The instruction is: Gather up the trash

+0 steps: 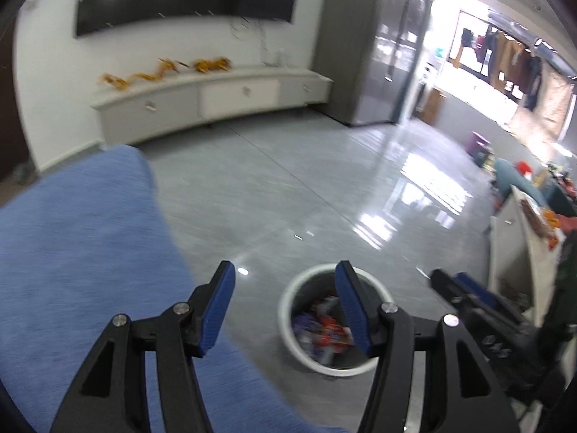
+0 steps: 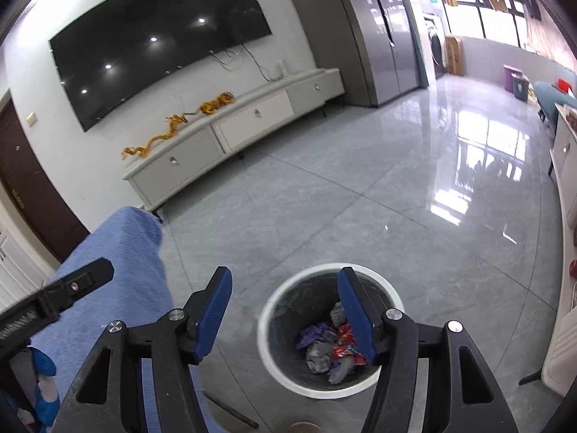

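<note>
From the left wrist, the left gripper (image 1: 285,306) hangs with its jaws apart and nothing between them, above a round bin (image 1: 288,310) on the floor (image 1: 288,187). Wrappers (image 1: 324,335) lie in the bin. A blue cloth (image 1: 79,245) fills the left, and the right gripper (image 1: 465,288) shows at the right edge.

From the right wrist, the right gripper (image 2: 285,310) is likewise open and empty over the bin (image 2: 267,321), where the wrappers (image 2: 324,346) are heaped. They look light, crinkly and slippery; a pinch on a bunched fold should hold best. The cloth (image 2: 119,249) lies near left, a low cabinet (image 2: 252,115) and a dark screen (image 2: 158,43) far off; nothing blocks the bin.
</note>
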Tool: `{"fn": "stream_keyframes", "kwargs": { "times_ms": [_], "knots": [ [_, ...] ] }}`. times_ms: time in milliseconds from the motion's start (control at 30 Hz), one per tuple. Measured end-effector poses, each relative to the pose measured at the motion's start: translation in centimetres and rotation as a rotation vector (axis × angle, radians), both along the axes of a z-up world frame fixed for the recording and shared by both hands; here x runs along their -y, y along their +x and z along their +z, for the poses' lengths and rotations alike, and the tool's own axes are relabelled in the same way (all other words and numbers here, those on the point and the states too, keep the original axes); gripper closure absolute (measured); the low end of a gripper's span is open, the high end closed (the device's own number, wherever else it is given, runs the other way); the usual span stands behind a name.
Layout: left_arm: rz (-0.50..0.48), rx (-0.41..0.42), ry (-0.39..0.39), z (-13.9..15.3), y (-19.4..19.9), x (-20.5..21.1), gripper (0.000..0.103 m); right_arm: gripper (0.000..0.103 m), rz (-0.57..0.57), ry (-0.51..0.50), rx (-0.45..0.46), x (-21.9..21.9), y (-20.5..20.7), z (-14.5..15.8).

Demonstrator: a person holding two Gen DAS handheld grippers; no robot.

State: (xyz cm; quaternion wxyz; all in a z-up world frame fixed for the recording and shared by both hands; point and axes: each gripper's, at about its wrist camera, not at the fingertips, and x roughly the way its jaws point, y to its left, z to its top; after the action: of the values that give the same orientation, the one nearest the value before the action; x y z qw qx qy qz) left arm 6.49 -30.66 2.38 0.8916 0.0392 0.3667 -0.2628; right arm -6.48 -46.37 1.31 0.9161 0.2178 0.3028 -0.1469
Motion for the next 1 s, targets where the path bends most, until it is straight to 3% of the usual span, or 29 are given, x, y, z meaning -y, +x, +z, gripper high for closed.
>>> {"fn": "stream_keyframes", "kwargs": {
  "times_ms": [167,500,767,833,900,1000],
  "knots": [
    [0.133,0.112,0.029,2.3,-2.1,-5.7,0.046,0.036,0.044,-0.038,0.053,-3.8,-0.2,2.5],
    [0.298,0.197,0.005,4.6,-5.6,-15.2,0.044,0.026,0.149,-0.136,0.105,-11.3,-0.7,5.6],
    [0.356,0.262,-0.018,6.0,-7.0,-18.8,0.044,0.017,0.152,-0.215,0.150,-14.6,-1.7,7.5],
    [0.371,0.281,-0.016,6.4,-7.5,-19.6,0.043,0.007,0.144,-0.234,0.157,-15.1,-1.9,7.8],
    [0.382,0.295,-0.015,6.6,-7.9,-20.0,0.043,0.003,0.137,-0.252,0.165,-15.6,-2.1,8.0],
    [0.403,0.309,-0.013,6.8,-8.5,-20.7,0.032,0.000,0.126,-0.268,0.176,-16.1,-2.5,8.2]
  ]
}}
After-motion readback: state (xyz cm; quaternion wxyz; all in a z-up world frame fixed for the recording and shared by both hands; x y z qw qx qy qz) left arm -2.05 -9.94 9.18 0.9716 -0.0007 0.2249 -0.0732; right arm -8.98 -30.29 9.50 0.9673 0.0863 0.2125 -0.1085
